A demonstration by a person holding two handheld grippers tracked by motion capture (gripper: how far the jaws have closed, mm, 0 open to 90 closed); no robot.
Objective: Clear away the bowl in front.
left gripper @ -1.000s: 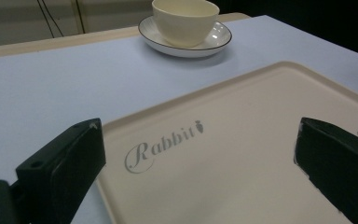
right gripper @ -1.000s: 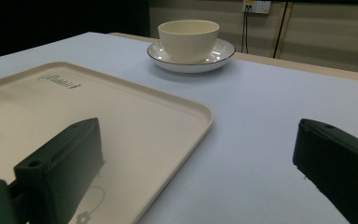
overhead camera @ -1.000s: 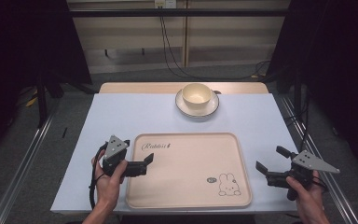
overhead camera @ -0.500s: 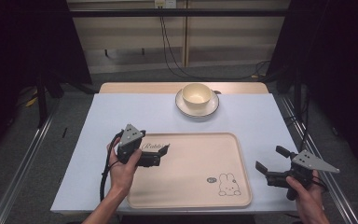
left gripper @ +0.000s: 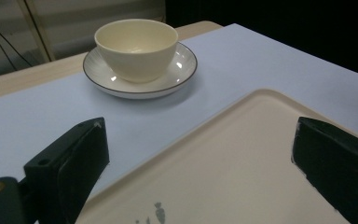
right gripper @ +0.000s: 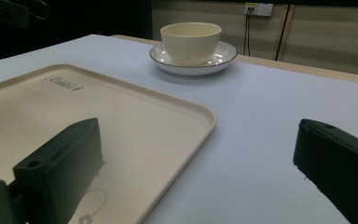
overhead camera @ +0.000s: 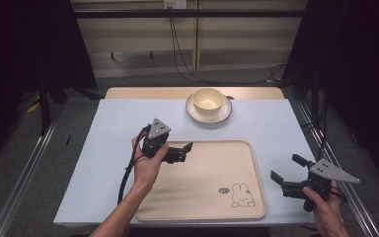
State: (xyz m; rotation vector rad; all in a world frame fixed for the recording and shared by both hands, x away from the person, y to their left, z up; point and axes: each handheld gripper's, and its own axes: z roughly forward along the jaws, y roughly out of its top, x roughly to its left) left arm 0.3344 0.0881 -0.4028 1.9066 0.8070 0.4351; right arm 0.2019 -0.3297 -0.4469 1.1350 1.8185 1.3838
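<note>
You are aiming the left gripper [overhead camera: 186, 149], jaws wide apart and empty, toward the cup [left gripper: 136, 46] on its saucer [left gripper: 179, 77]; straddle the rim squarely. The right gripper [overhead camera: 287, 175] is also gaping, idle.

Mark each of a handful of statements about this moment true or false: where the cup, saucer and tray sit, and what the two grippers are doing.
1. The cup stands on the saucer. True.
2. The cup and saucer sit on the tray. False: they stand on the table beyond the tray's far edge.
3. The left gripper is open and holds nothing. True.
4. The right gripper is shut on the tray's rim. False: it is open, off the tray's right side.
5. The tray carries a rabbit drawing. True.
6. The cup lies on its side. False: it stands upright.
</note>
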